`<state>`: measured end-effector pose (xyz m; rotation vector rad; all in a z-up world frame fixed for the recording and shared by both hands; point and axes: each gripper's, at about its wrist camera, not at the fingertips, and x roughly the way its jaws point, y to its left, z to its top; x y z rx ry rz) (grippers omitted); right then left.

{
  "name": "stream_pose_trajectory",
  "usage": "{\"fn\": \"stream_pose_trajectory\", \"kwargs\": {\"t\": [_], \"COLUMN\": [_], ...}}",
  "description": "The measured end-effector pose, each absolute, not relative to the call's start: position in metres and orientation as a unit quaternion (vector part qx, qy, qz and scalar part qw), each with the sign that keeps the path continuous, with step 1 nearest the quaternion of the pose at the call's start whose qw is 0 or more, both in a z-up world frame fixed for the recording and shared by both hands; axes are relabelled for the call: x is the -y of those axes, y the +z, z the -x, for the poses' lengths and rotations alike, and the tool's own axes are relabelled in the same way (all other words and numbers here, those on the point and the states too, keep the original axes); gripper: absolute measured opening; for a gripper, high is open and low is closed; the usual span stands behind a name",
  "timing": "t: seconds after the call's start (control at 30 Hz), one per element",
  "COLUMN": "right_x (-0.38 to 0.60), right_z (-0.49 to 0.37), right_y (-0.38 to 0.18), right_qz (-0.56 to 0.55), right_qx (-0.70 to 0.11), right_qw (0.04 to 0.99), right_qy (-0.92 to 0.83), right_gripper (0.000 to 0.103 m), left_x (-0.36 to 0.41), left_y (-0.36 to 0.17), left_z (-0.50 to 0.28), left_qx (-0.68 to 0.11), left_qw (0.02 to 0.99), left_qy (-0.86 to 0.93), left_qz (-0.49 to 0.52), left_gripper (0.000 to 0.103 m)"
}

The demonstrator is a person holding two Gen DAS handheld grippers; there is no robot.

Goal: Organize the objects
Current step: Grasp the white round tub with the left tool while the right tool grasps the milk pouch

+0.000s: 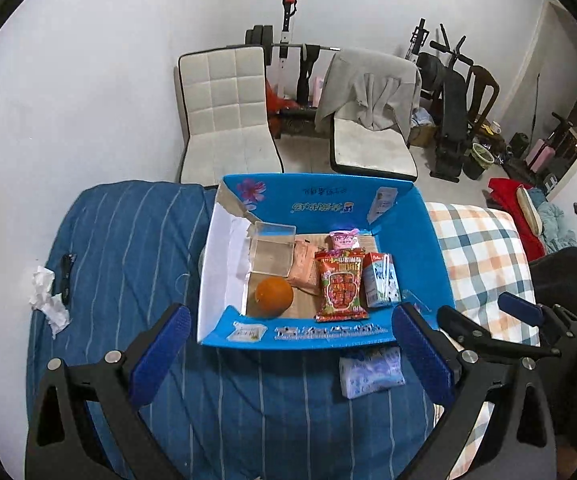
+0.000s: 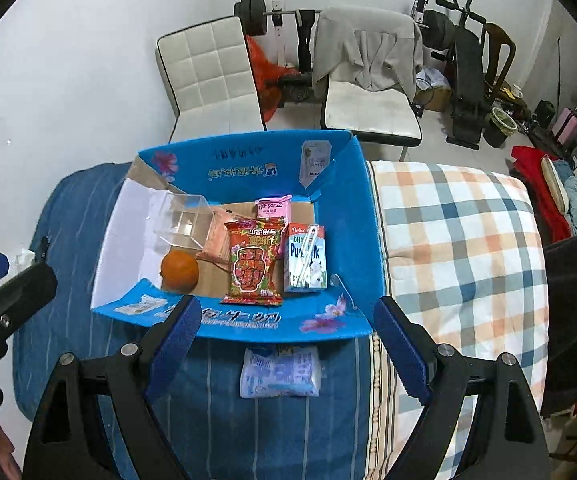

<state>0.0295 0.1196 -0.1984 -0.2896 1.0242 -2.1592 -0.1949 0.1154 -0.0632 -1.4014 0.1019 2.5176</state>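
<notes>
We hold both grippers spread wide and empty over a blue box on the bed.

Inside sit an orange, red snack packet, milk carton and clear container; a tissue pack lies outside, just before the box. Our left gripper alone shows crumpled tissue by the wall; our right gripper shows more of the plaid quilt.

Box: glossy blue printed cardboard, raw brown floor. Ahead of both grippers inside it: clear smooth plastic case, shiny foil snack bag, coated paper milk carton, dimpled orange. Under them, striped cloth bedsheet. Finger pads ribbed blue rubber.
</notes>
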Motion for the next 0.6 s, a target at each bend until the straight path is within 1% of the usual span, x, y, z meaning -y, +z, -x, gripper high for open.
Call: {"fn": "stream_pose_trajectory", "kwargs": {"t": [0.1, 0.2, 0.33, 0.43, 0.5, 0.53, 0.6], "right_x": [-0.143, -0.163, -0.191, -0.207, -0.216, -0.217, -0.219], "right_z": [-0.026, -0.008, 0.035, 0.071, 0.097, 0.106, 0.124], "right_y": [-0.202, -0.213, -0.237, -0.252, -0.259, -0.262, -0.268], "right_qz": [0.094, 0.048, -0.027, -0.088, -0.123, -0.138, -0.179], "right_qx": [-0.394, -0.390, -0.390, -0.379, -0.367, -0.361, -0.340], "right_qw": [0.359, 0.356, 0.334, 0.301, 0.268, 0.264, 0.259], "right_qy": [-0.841, -0.848, -0.858, -0.871, -0.882, -0.884, -0.886], "right_gripper": [0.090, 0.090, 0.090, 0.090, 0.090, 0.090, 0.090], "left_x": [-0.112, -0.111, -0.118, -0.128, -0.137, -0.143, -0.153], "left_y": [-0.068, -0.098, -0.172, -0.234, -0.264, -0.275, -0.297], "left_z": [0.172, 0.142, 0.094, 0.053, 0.034, 0.027, 0.014], "left_qx": [-0.039, -0.058, -0.126, -0.169, -0.192, -0.204, -0.223], "left_qw": [0.127, 0.160, 0.215, 0.250, 0.262, 0.268, 0.277], "left_qy": [0.862, 0.835, 0.757, 0.684, 0.653, 0.641, 0.621], "left_qz": [0.488, 0.523, 0.604, 0.664, 0.684, 0.690, 0.698], "left_gripper": [0.103, 0.103, 0.103, 0.103, 0.103, 0.101, 0.086]}}
